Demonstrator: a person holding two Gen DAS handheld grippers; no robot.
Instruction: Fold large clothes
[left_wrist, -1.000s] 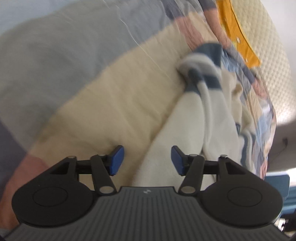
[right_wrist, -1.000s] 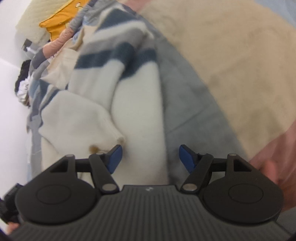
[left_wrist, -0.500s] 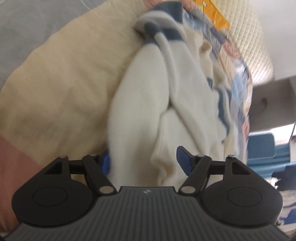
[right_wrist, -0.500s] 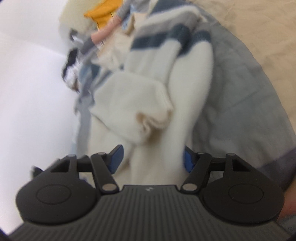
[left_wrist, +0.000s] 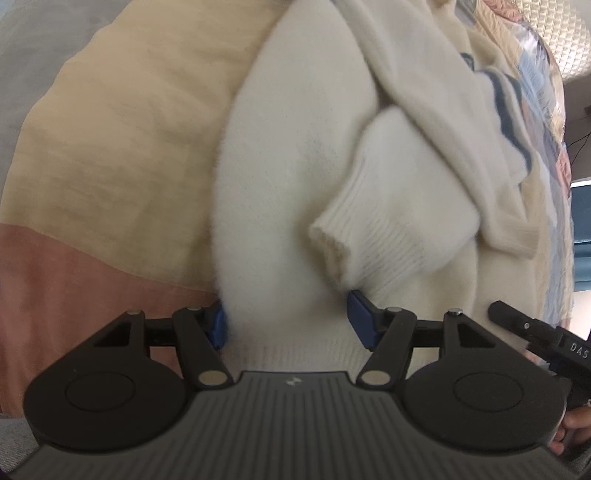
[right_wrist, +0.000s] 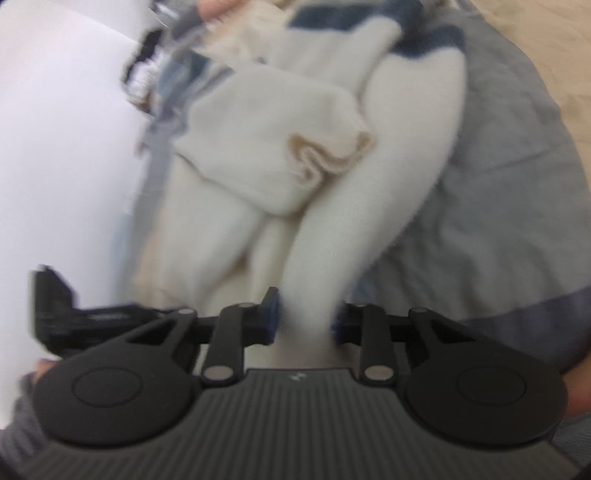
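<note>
A bed fills both views, and its cover has wide bands of cream yellow, pink and grey; a quilted pale headboard shows at the far right of the left view. The bed serves here as the wide, soft place for folding.

On this cover lies the task's thing, a large cream knit sweater with navy stripes at its far part. It is bunched, not flat, and its sleeves lie across the body. One ribbed cuff rests on top of the body, just in front of the left tongs.

Both tongs come to the near, ribbed hem, probably because two hands on one edge can lift and spread so big a garment evenly. The left tongs stand rather wide with a broad part of the hem between the blue pads; they are closing, but I judge that the pads do not press yet. The right tongs are narrow and are closing on a gathered fold of the cream knit, which fills the gap between the pads. This view is blurred, so how firm the grip is remains a judgement.
</note>
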